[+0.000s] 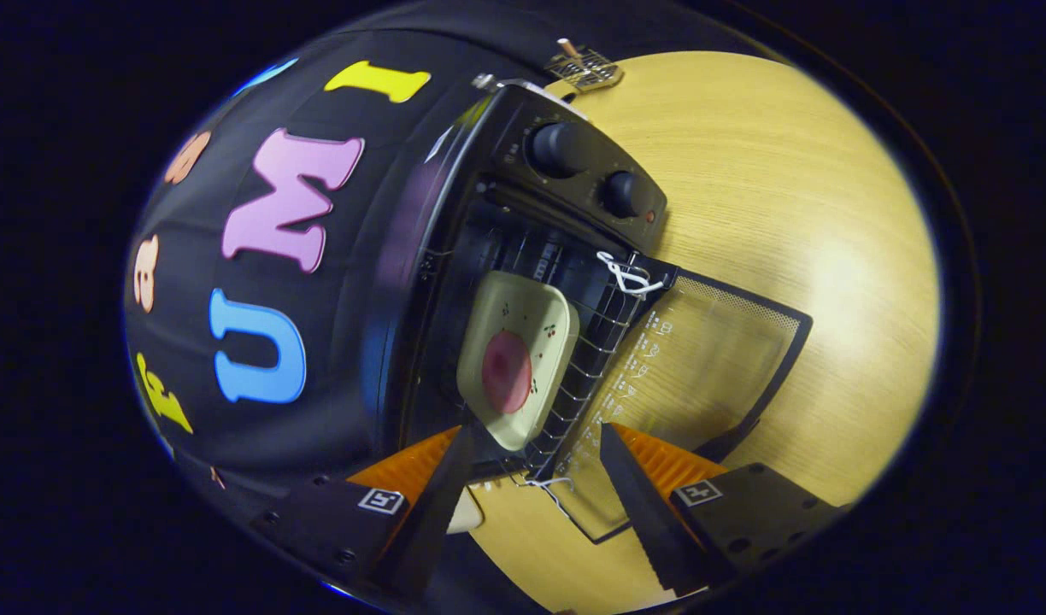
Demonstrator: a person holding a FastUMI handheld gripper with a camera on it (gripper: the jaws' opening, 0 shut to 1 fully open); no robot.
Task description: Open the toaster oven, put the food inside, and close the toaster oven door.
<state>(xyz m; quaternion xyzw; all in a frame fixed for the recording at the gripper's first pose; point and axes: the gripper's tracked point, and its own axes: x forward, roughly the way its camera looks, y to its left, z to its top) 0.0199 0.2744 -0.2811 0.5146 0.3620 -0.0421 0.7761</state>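
Toaster oven (pixel 523 256) stands on the wooden tabletop (pixel 788 188) against the booth's cloth wall, and your view of it is strongly rolled, so that its control panel lies toward the far side and its open mouth faces your gripper (pixel 531 444). Two round knobs, the larger one (pixel 557 149) and the smaller one (pixel 623 195), sit side by side on that panel. The door (pixel 702 359) is swung fully down and lies flat out over the tabletop; its glass pane lets the wood grain show through, and a row of small white markings runs along the edge nearest the hinge. A loop of white cord (pixel 627 275) is tied at the door's far corner, and a second bit of white cord (pixel 544 483) shows at the near corner, just ahead of your fingers.

Inside the cavity, a wire rack (pixel 593 354) carries a pale, rounded-square plate (pixel 523 354) decorated with small cherry motifs. The food (pixel 508 371), a flat pinkish-red round piece, rests near the middle of that plate. The near corner of the plate reaches almost to your fingertips.

Your gripper is spread wide with nothing between its fingers; both fingers stand apart from the plate, one to each side of the rack's near end. A small pale object beside one finger cannot be identified. Beyond the oven, at the far edge of the tabletop, lies a small wire item (pixel 584 67) with a wooden handle.
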